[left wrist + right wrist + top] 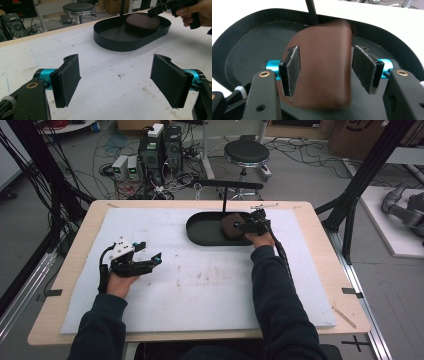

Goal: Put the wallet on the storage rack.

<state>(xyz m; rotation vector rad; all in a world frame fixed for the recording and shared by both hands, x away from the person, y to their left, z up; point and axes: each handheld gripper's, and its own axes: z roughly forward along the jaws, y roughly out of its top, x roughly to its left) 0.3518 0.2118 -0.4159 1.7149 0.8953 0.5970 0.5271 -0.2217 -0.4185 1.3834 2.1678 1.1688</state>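
Note:
A brown rounded object (229, 226) sits in the right part of a black oval tray (200, 237) at the back of the table. My right gripper (240, 226) hovers over it. In the right gripper view the brown object (322, 62) is blurred and lies between the jaws of my right gripper (327, 72), which stand apart, with a gap at the right pad. My left gripper (151, 250) rests open at the left, low over the white board, with nothing in it. The left gripper view has my left gripper (118, 75) wide apart, the tray (120, 43) and the brown object (141, 22) beyond.
A white foam board (200, 290) covers the wooden table (330, 270). A thin black post with a crossbar (230, 185) rises from the tray's back edge. Behind the table are a stool (246, 152), computers (160, 147) and cables on the floor.

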